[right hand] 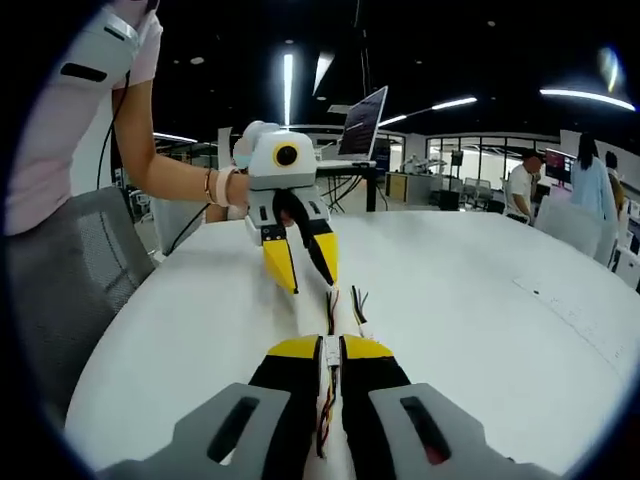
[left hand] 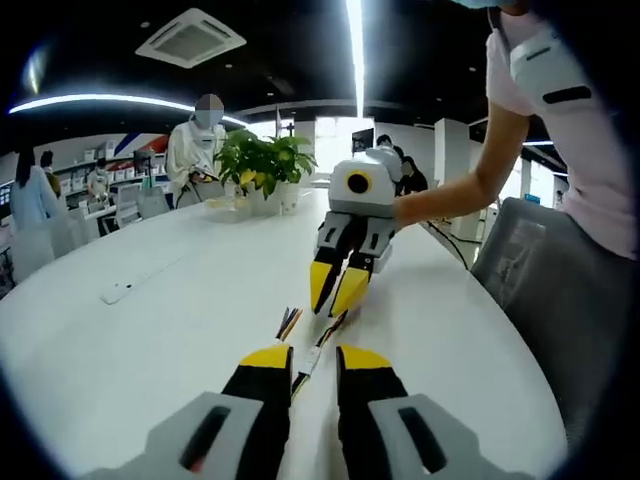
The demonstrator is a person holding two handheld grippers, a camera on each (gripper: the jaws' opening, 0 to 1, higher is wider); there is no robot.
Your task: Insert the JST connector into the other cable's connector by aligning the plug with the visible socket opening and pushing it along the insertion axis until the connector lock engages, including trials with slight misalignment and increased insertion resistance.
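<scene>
1. In the right gripper view, the right gripper point(right hand: 331, 350) has its yellow-tipped black jaws clenched on a small white JST connector point(right hand: 331, 352), whose thin coloured wires point(right hand: 324, 410) run back between the jaws.
2. A second thin wired cable point(right hand: 345, 305) lies on the white bench point(right hand: 480, 300), running from the right gripper towards the left gripper point(right hand: 308, 275) opposite it.
3. In the left gripper view, the left gripper point(left hand: 313, 360) has its jaws slightly apart around a cable end point(left hand: 308, 362); whether they grip it I cannot tell.
4. The bench edge point(right hand: 150, 310) curves close beside the person's side; broad bare surface lies on the other side.
5. Two grippers and two cables are visible.
6. A potted green plant point(left hand: 262, 165) stands far off.
</scene>
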